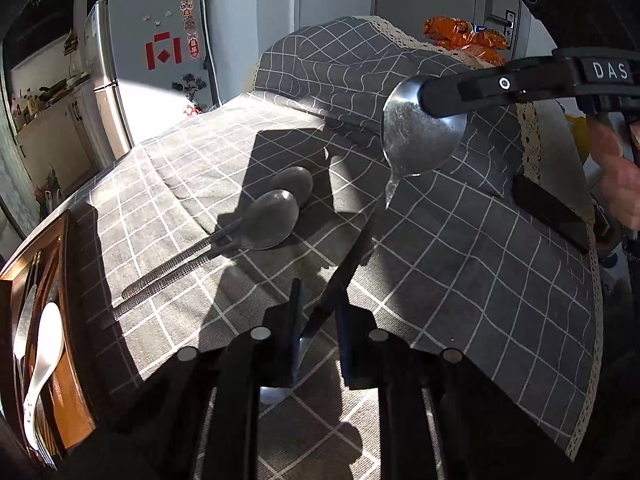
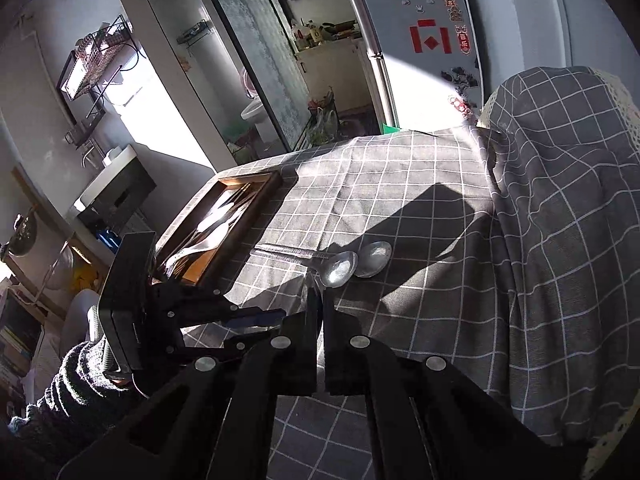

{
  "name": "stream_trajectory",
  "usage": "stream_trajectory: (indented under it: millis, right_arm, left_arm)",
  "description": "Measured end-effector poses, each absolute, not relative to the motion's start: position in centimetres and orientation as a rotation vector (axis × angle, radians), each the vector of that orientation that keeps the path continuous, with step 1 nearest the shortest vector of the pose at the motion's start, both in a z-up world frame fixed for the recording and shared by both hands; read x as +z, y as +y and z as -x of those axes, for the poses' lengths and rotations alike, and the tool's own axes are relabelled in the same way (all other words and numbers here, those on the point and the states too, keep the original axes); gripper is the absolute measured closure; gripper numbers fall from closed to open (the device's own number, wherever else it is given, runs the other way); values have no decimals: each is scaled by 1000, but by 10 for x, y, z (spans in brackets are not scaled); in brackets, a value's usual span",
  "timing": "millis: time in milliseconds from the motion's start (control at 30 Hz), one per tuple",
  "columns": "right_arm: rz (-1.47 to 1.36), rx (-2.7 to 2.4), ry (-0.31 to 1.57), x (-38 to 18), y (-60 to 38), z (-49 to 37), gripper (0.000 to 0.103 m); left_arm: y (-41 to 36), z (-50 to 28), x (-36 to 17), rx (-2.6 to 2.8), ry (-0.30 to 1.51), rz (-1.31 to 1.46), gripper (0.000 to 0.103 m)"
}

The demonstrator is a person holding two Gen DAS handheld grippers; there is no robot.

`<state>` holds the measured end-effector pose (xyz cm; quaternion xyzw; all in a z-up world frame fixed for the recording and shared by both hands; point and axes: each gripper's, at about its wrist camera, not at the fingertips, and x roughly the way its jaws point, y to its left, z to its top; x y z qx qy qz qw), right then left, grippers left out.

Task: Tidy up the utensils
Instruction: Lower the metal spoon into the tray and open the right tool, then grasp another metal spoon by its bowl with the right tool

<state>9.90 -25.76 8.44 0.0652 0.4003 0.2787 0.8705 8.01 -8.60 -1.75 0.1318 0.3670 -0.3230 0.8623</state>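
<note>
A metal spoon (image 1: 420,136) hangs in the air between both grippers. My right gripper (image 1: 430,100) is shut on its bowl; my left gripper (image 1: 318,334) grips its handle end between the fingers. In the right wrist view my right gripper (image 2: 322,312) is shut, and the left gripper (image 2: 256,320) reaches in from the left. Two more metal spoons (image 1: 256,224) lie side by side on the grey checked tablecloth (image 1: 460,280); they also show in the right wrist view (image 2: 340,268). A wooden utensil tray (image 1: 60,380) at the left holds a white spoon (image 1: 44,360) and other cutlery.
A raised hump under the cloth (image 1: 340,64) stands behind the spoons. A black flat object (image 1: 552,216) lies at the table's right edge. Orange bags (image 1: 464,36) sit at the back. A fridge (image 1: 152,60) stands beyond the table.
</note>
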Motion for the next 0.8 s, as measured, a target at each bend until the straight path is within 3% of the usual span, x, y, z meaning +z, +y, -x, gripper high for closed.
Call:
stream_trajectory:
  millis: [367, 600, 800]
  right_arm:
    - [-85, 764, 842, 107, -124, -159, 101]
    - [-51, 858, 935, 78, -17, -220, 101]
    - [-6, 821, 986, 42, 32, -248, 98]
  left_arm:
    - [26, -79, 19, -389, 767, -158, 87]
    - [109, -101, 7, -182, 836, -57, 87]
    - [136, -107, 5, -114, 844, -24, 87]
